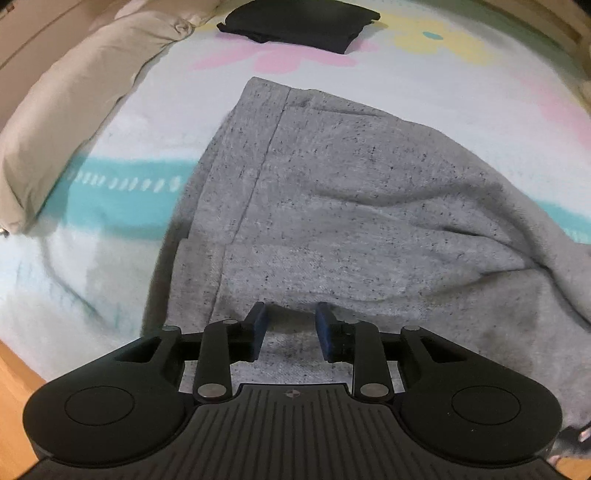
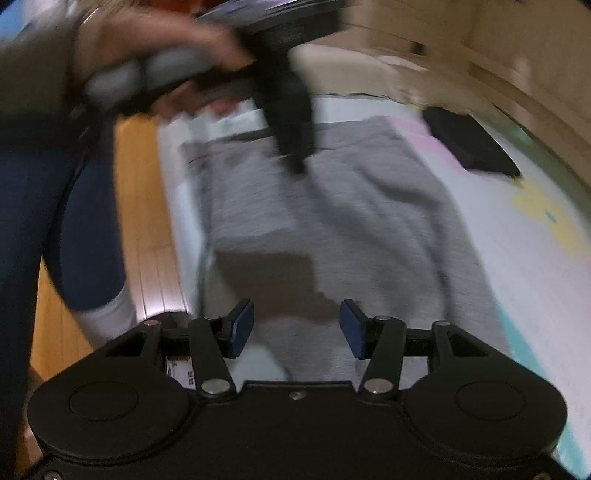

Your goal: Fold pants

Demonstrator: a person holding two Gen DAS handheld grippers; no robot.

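Observation:
Speckled grey pants (image 1: 332, 203) lie partly folded and wrinkled on a pale sheet (image 1: 110, 258) with pastel flowers. My left gripper (image 1: 291, 326) points down over the near edge of the pants, its blue pads apart, with cloth showing below the gap and none pinched. The blurred right wrist view shows the same pants (image 2: 332, 206) lengthwise. My right gripper (image 2: 295, 321) hovers open over their near end with nothing between its fingers. In that view a hand (image 2: 166, 55) holds the left gripper (image 2: 295, 155) over the far part of the pants.
A folded black garment (image 1: 299, 24) lies at the far side of the bed, also seen as a black garment (image 2: 472, 147) at the right. A beige pillow (image 1: 74, 110) runs along the left. Wooden floor (image 2: 140, 221) and a person's dark blue trouser leg (image 2: 55, 221) border the bed.

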